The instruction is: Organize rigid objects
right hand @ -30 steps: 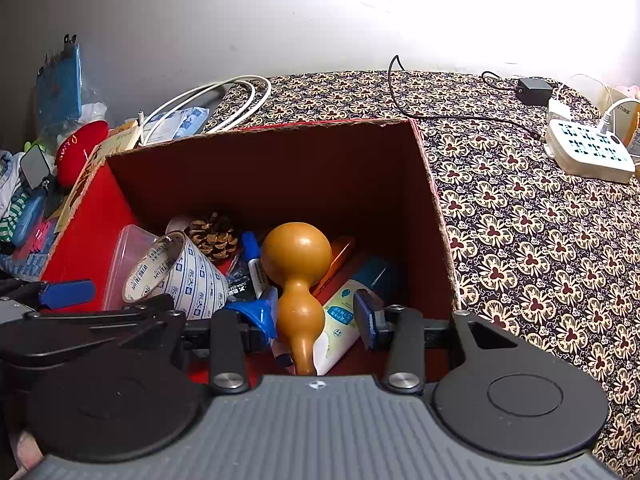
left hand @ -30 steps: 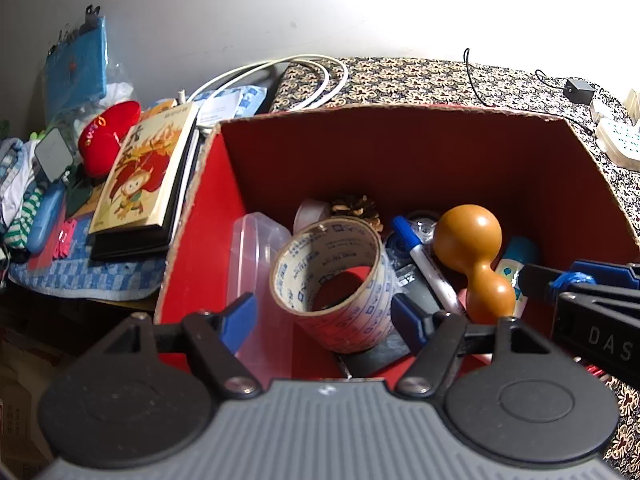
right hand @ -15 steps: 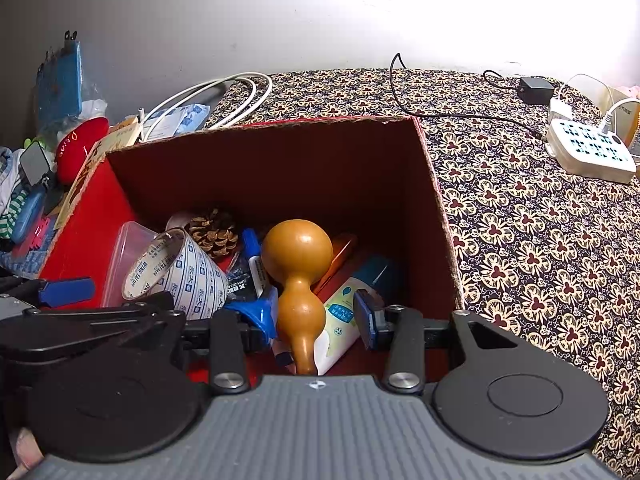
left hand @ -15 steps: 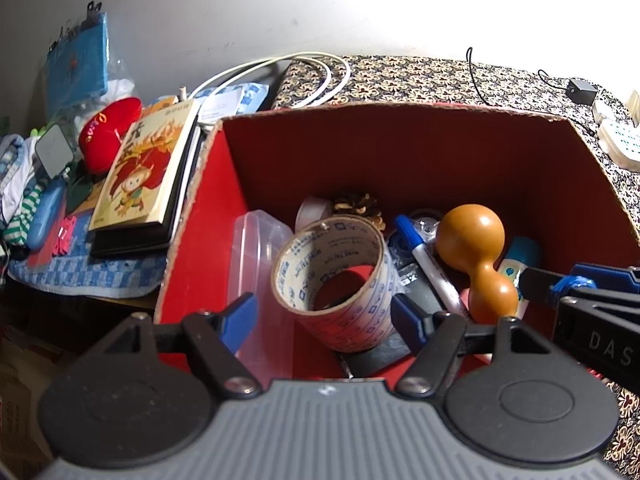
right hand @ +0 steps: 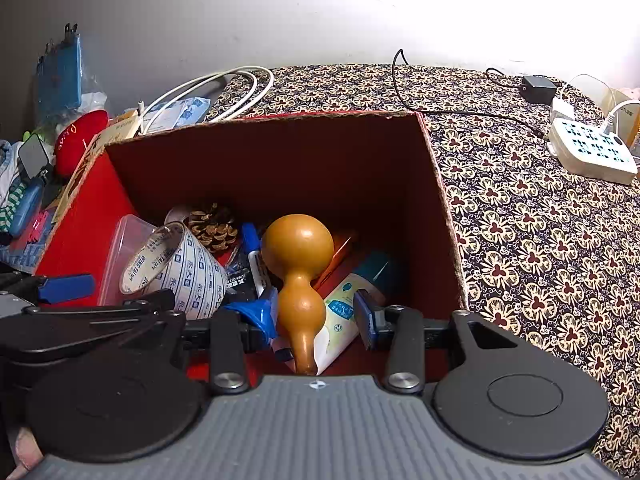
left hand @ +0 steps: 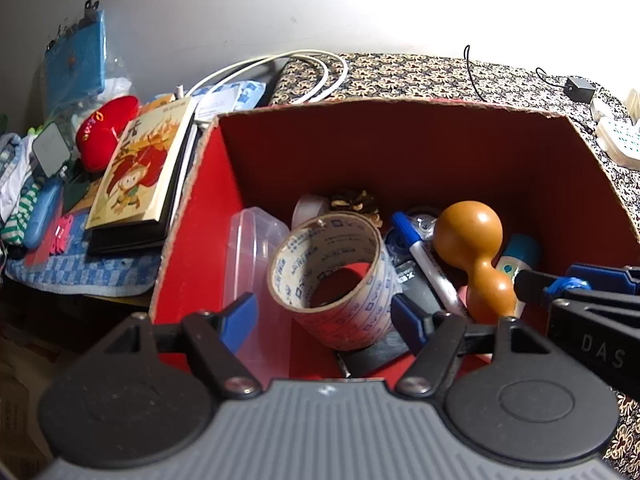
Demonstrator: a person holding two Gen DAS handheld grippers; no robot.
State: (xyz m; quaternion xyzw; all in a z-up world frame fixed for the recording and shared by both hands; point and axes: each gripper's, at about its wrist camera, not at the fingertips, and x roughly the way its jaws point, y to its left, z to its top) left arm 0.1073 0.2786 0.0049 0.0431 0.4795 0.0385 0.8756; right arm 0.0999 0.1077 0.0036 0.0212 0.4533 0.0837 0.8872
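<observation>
The red cardboard box (left hand: 276, 168) stands on the patterned cloth (right hand: 540, 208), close to its left edge, and the rigid things lie on the box floor. Near the middle of the floor lies a roll of packing tape (left hand: 336, 280), tipped on its side so that its hole faces the left gripper (left hand: 326, 318). This gripper hangs above the near edge of the box with the jaws wide; the tape shows between the two blue pads, but the pads do not touch it. At the left wall of the box, just beside the tape, stands a clear plastic container (left hand: 248, 252). Behind the tape, toward the back wall, there is a pine cone (right hand: 212, 224). To the right of the tape lies a blue marker (left hand: 424, 264), and next to it a brown gourd (right hand: 298, 264) with the big end toward the back wall. A white tube with a teal cap (right hand: 344, 316) lies by the gourd on the side of the right wall. The right gripper (right hand: 316, 316) is also above the near edge, with the jaws apart; the narrow part of the gourd appears between its pads, and they do not press it. Outside the box, by its left wall, lies a picture book (left hand: 140, 168), with a red pouch (left hand: 104, 132) beside it. A white cable (right hand: 224, 88) is coiled behind the box, and a white power strip (right hand: 592, 152) sits near the far right edge of the cloth.
</observation>
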